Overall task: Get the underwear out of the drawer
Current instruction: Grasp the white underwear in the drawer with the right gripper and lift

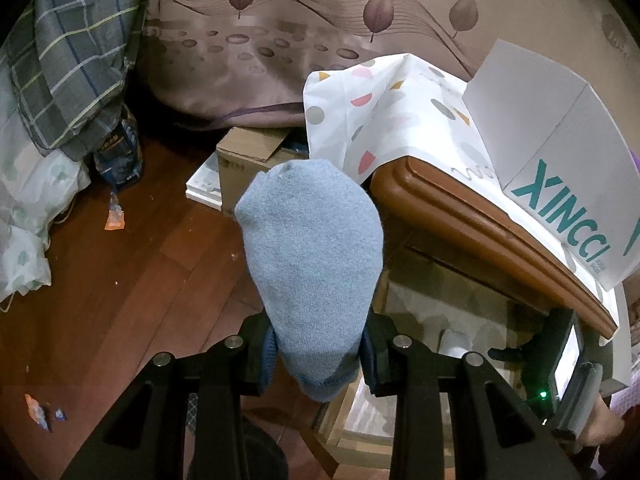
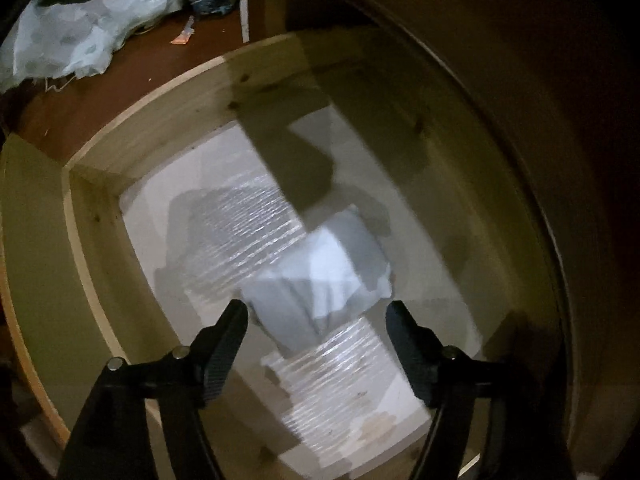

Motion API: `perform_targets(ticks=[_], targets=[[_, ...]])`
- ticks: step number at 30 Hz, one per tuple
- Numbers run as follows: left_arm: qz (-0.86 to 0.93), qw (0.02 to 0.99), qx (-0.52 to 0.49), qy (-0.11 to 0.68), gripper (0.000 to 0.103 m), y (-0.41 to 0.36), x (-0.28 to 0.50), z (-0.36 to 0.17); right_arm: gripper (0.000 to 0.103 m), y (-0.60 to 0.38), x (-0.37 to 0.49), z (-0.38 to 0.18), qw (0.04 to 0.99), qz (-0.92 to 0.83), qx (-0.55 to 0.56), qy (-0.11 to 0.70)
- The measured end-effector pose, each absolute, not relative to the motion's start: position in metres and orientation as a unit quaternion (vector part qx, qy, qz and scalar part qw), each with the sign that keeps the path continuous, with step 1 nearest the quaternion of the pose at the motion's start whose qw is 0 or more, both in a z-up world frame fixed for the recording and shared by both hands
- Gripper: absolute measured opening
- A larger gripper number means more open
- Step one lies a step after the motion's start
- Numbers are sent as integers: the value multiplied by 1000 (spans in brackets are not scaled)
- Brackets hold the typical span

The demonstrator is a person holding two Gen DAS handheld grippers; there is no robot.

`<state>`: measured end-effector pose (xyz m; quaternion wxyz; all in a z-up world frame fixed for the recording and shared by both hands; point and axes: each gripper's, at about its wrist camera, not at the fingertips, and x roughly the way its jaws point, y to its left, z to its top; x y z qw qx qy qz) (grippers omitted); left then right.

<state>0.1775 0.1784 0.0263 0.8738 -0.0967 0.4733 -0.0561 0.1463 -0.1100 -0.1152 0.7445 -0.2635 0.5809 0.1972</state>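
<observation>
My left claw [image 1: 318, 354] is clamped on a pale blue knitted piece [image 1: 312, 264], pinched near its darker hemmed edge, so the rest stands up past the fingers, out over the wooden floor [image 1: 132, 288] on the near side of the drawer [image 2: 104, 184]. My right claw [image 2: 318, 320] is spread wide and grips nothing; it points steeply down into the open drawer, fingers either side of a folded grey-white garment [image 2: 320, 276]. That bundle lies near the middle of the drawer floor, on a shiny ribbed liner [image 2: 248, 232], well clear of the pine walls. The picture is blurred, so I cannot tell whether the pads touch the cloth

I judge this fabric light, soft and limp: it will sag and may unfold when lifted, though it won't break or slip much. The best hold looks to be across the thick folded middle, pinching several layers at once, not a loose corner
</observation>
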Motion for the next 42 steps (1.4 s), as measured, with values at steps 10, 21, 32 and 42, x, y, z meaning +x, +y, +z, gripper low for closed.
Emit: perform_targets(ticks=[10, 21, 32, 42], targets=[[-54, 873, -98, 475, 31, 177, 180, 25, 78, -76, 164, -119, 733, 119, -255, 619], [-57, 874, -97, 472, 31, 179, 177, 28, 78, -68, 195, -153, 703, 69, -306, 639], [-60, 875, -88, 472, 31, 174, 175, 28, 75, -91, 196, -147, 716, 100, -258, 640], [-62, 874, -85, 474, 31, 168, 174, 26, 46, -89, 176, -133, 717, 126, -252, 638]])
